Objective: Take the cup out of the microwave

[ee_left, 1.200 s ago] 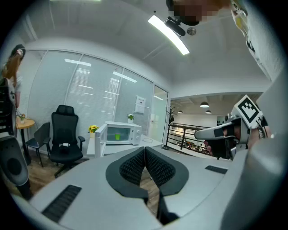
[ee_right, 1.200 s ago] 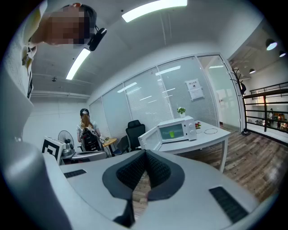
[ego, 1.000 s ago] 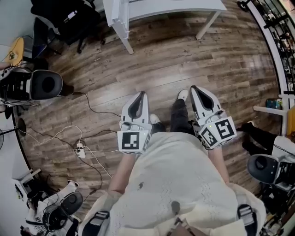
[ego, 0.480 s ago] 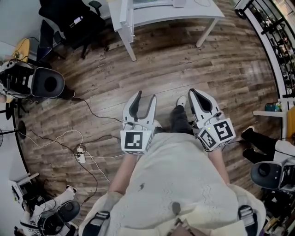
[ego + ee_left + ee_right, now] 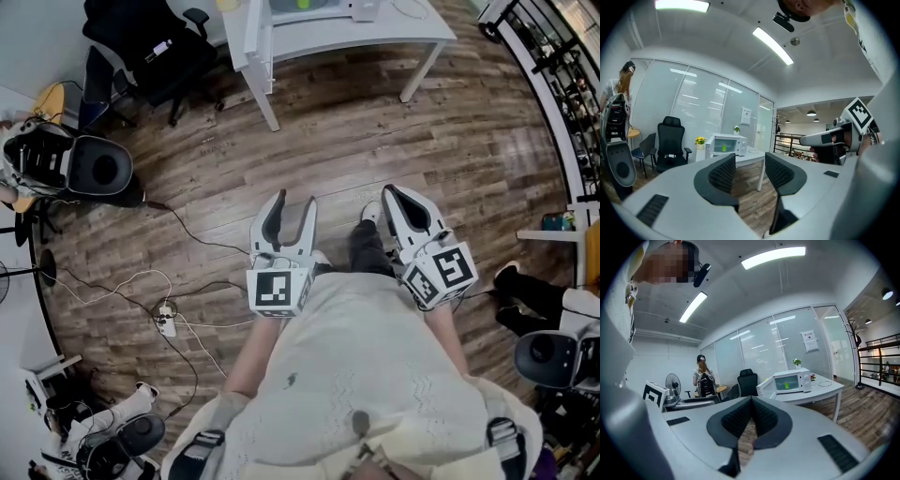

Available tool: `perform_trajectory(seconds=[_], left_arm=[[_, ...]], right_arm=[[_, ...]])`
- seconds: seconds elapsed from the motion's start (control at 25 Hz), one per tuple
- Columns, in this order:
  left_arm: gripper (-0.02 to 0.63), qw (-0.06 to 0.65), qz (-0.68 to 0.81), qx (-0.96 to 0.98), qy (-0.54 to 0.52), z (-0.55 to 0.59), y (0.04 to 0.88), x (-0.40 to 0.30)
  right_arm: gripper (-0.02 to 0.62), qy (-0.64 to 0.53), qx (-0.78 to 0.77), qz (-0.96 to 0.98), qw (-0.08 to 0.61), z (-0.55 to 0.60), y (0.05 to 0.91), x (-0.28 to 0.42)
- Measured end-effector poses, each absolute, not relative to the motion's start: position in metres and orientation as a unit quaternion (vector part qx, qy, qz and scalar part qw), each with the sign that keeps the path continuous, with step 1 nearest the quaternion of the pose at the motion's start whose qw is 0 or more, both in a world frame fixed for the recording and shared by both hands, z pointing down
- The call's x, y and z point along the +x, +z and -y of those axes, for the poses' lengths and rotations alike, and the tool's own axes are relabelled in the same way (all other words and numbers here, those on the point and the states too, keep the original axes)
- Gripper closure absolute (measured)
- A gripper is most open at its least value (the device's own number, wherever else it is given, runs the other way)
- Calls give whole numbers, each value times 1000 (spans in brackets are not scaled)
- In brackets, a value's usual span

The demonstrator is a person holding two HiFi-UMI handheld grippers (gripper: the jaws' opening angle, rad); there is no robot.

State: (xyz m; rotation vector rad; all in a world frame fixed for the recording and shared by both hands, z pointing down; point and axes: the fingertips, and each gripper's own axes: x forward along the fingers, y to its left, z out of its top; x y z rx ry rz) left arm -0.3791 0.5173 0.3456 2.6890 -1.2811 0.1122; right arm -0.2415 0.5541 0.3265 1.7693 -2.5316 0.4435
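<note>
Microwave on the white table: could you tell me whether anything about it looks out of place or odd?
The microwave has its door swung open, to the left of it in the right gripper view, and a green cup stands inside. Apart from that, it sits upright on the table, and nothing looks spilled or damaged.

Head view: the top edge cuts off my tabletop [image 5: 375, 28] and most of the microwave [image 5: 314, 9]. Gripper views: the cup [image 5: 788, 386] inside shows only as a small green patch; I cannot determine its shape. A person [image 5: 621, 84] at the left gripper view's rim is only partly visible.
</note>
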Motion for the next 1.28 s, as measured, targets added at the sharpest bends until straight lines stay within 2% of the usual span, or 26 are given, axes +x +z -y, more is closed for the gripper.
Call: perform_trajectory(seconds=[1.28], left_arm=[[405,68,472,878,42,-387,340,-247]], right_arm=[[586,166,527,833,-22,-406,329,-100]])
